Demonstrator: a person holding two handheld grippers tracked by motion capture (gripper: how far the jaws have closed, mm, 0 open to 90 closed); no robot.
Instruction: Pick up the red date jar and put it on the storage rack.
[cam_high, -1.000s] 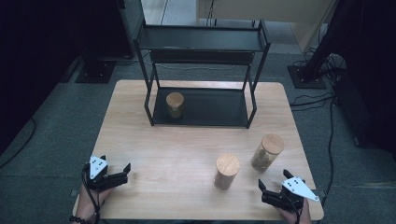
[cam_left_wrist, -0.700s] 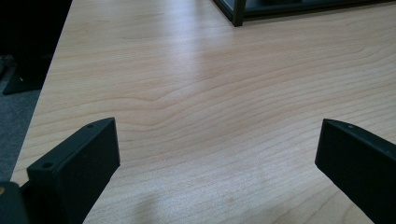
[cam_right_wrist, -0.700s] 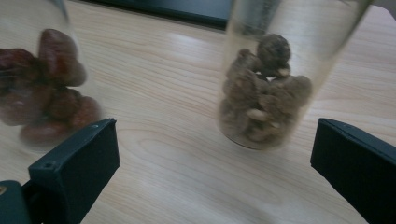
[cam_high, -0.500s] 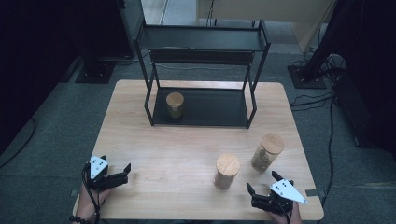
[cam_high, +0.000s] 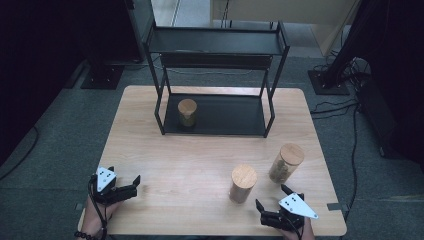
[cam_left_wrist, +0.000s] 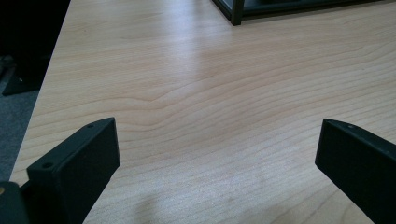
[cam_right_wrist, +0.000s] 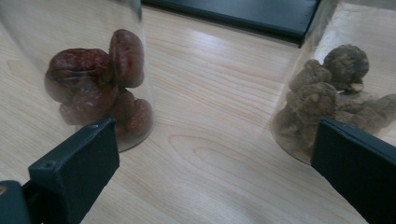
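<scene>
Right gripper view puts me between two jars: red dates jar (cam_right_wrist: 100, 88) at left of frame, walnut jar (cam_right_wrist: 334, 93) at right. My right tool (cam_high: 274, 199) is wide open, holding nothing, low in the high view. I'd swing left and centre on the dates jar before closing. Walnut jar is close, easy to bump. Left tool (cam_high: 130, 182) idles open on bare tabletop (cam_high: 190, 160); rack (cam_high: 215, 85) waits upper centre.

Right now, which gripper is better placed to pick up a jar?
Right. The right gripper sits open just behind the red-fruit jar and brown-nut jar; the left gripper faces bare table.
</scene>
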